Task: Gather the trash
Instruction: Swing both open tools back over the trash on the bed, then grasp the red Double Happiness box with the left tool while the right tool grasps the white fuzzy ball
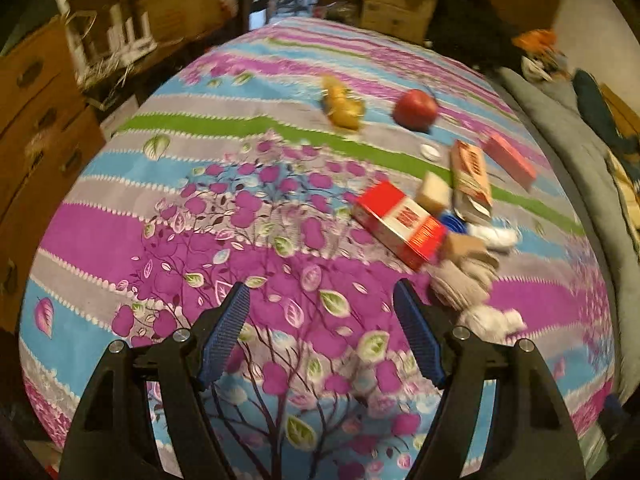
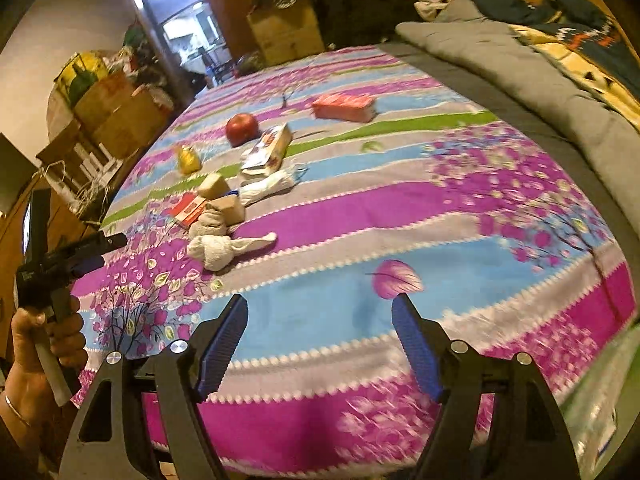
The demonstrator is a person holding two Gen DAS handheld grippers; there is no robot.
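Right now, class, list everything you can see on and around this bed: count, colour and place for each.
Bedspread: one, purple, blue, grey and green, under everything.
Apple: one, red, far side.
Yellow packet: one, beside the apple.
Cartons: three, red-white, tan, pink, right cluster.
Sponge: one, cream, between cartons.
Socks: about three bundles, beige and white, nearest.
Cardboard boxes: several, brown, left.
Left gripper: open.
Right gripper: open.

Floral purple-blue cloth bedsheet (image 1: 120,184) looks soft n matt. Red-white cardboard box (image 1: 400,222) is smooth, red round apple (image 1: 415,109) glossy. Grey knit cloth socks (image 2: 214,246) fuzzy, blue ribbed rubbery finger pads (image 1: 226,336) rough w/ matt black plastic arms.
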